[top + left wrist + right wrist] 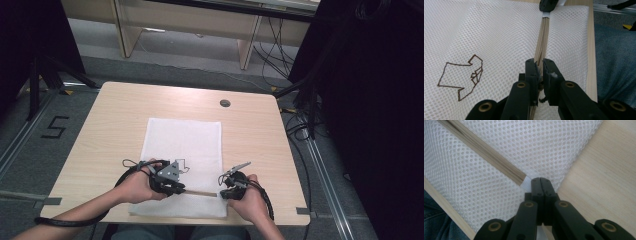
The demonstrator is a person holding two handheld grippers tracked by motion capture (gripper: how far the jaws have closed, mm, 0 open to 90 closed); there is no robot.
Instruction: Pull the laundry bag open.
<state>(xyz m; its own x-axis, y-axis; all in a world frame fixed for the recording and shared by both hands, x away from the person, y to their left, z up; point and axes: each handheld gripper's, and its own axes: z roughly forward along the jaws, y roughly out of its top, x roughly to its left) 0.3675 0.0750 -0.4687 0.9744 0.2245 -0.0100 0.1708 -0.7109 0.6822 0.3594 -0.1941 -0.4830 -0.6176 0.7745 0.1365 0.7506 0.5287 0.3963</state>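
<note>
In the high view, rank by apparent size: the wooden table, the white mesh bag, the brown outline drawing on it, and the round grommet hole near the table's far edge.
1. Wooden table
2. White mesh bag
3. Brown outline drawing and round grommet hole: both tiny and look alike; the drawing is partly hidden by the left gripper, so unranked.

so the table (115,120) is pale wood-look laminate, matt, with a fine straight grain you can see well in the right gripper view. the white mesh bag (506,37) is a soft perforated cloth, tiny round holes all over, matt, and it has a brown outline drawing (461,76) that looks stitched or printed, hard to tell which. its zipper (542,40) has a beige woven tape with fine teeth. both grippers, left gripper (538,75) and right gripper (540,187), are matt black plastic, a bit scuffed, with brass-coloured metal bushings at the pivots. floor (616,55) beside the table looks like rough blue-grey carpet
</note>
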